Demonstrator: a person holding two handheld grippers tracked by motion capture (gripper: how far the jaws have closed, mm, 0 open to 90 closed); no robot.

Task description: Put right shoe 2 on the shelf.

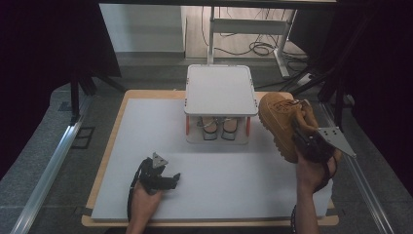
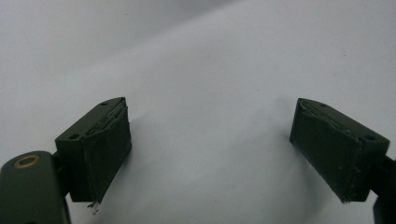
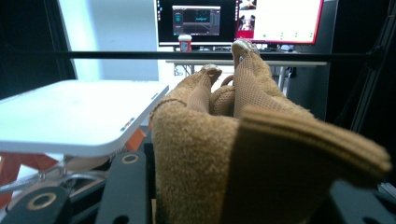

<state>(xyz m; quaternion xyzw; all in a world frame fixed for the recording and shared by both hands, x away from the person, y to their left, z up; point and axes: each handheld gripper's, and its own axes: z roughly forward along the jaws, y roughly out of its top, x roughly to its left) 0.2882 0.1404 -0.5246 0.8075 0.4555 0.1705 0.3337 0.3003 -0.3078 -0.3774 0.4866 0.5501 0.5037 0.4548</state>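
One tan suede boot (image 1: 280,119) is the thing in hand here, held up off the table (image 1: 146,141) at the right edge of the white mat, just beside the small two-tier rack (image 1: 220,90). The right gripper (image 1: 311,141) has it by the back of the ankle collar, fingers clamped on the suede, and in the right gripper view the boot (image 3: 224,140) rises straight ahead with the rack's white top shelf (image 3: 74,114) level with it to the left. A pair of light shoes (image 1: 217,129) already sits on the rack's lower tier, so my guess is that the boot is meant for the bare top shelf. To do that well, I would keep the sole level and lift it clearly above the shelf rim before moving across, since the boot looks heavy for a hold on soft collar material and could swing or slip. Setting the heel down first, well in from the edge, should stop it tipping off. The left gripper (image 1: 168,179) rests low on the mat near the front of the table, its fingers (image 2: 100,149) spread wide with nothing between them, free to steady the rack if it shifts.
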